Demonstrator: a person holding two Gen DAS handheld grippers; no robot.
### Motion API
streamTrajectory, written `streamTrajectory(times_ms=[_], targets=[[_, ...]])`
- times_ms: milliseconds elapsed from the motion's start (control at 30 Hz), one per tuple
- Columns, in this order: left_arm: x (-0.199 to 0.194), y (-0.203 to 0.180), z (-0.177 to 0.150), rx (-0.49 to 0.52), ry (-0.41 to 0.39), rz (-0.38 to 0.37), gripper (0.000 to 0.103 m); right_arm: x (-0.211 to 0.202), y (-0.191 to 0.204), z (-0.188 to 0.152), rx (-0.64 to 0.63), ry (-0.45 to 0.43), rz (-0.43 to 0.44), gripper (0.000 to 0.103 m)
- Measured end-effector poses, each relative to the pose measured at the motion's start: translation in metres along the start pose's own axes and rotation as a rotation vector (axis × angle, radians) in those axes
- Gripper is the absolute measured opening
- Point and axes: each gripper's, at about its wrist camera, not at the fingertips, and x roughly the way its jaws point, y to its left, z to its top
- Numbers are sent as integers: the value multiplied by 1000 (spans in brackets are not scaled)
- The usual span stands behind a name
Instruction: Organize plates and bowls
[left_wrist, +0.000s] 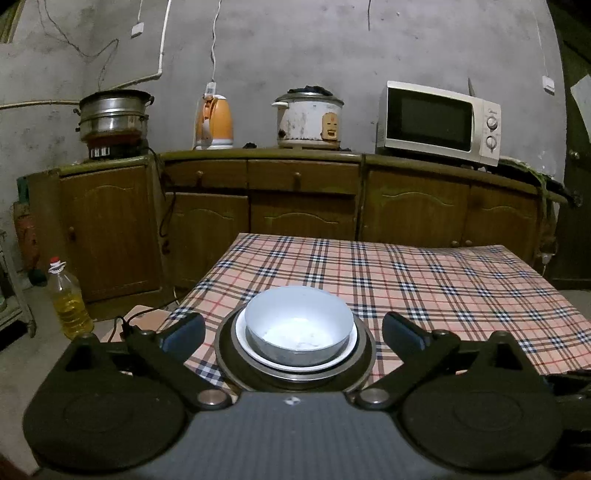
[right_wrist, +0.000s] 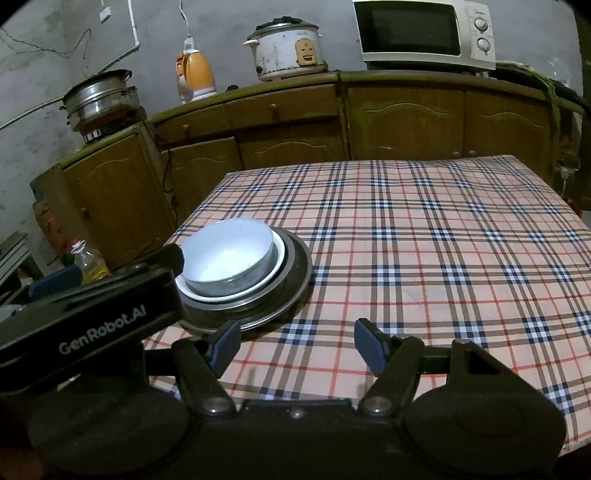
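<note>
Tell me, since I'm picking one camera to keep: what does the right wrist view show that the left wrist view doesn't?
Only the right wrist view: the left gripper's black body from outside, beside the stack, and the right gripper open over bare tablecloth.

Only the left wrist view: the left gripper open, fingers either side of the stack, touching nothing.

Both: the bowl on a white plate on a metal plate, microwave, rice cooker.

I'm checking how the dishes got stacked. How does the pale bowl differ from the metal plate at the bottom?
The pale bowl is deep with tall sides; the metal plate is shallow and flat. The bowl is light bluish white; the plate is dark, dull metal. The bowl sits on top, nested in a white dish; the plate lies lowest, on the checked tablecloth, and is the widest. Both are round, upright and look empty.
</note>
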Motion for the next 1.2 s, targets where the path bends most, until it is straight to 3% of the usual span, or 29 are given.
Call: streamTrajectory(times_ms=[1200], targets=[[-1, -9, -3, 36, 12, 3, 103, 11, -13, -5, 35, 41, -3, 81]])
